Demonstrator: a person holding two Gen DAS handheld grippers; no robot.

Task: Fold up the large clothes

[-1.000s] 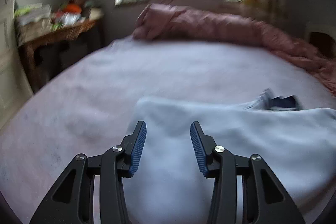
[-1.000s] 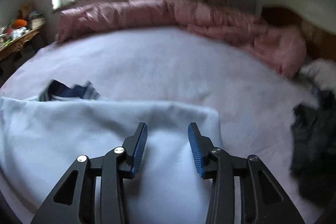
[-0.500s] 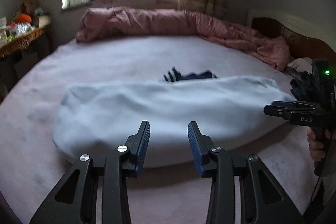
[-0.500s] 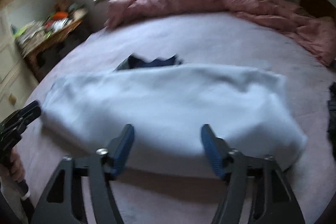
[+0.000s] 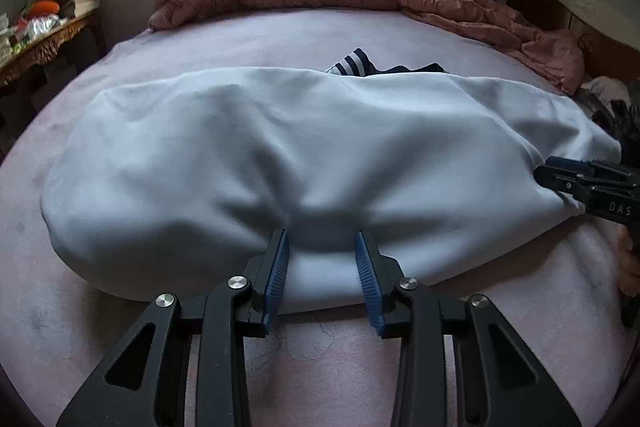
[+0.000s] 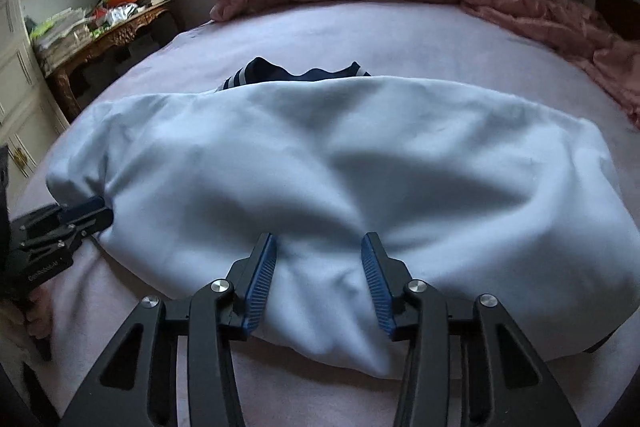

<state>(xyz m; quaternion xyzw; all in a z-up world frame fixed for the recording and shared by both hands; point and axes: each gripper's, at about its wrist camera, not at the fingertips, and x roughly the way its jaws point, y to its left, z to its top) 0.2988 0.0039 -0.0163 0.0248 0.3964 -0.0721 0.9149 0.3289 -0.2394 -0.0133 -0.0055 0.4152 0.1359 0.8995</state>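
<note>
Left wrist view: my left gripper point(image 5: 322, 259) tilts down, jaws apart and just closing around the near edge of the one pale blue garment point(image 5: 280, 155); whether the pads bite is hard to tell. A striped navy piece point(image 5: 360, 65) peeks from behind it, mostly hidden.

Right wrist view: my right gripper point(image 6: 318, 267), jaws also closing, straddles a bunched fold of the garment point(image 6: 340, 155) on the bed point(image 6: 360, 27).

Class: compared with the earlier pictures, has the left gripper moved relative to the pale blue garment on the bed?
Yes. The left gripper has come down to the near edge of the pale blue garment, its jaws closing around the cloth.
</note>
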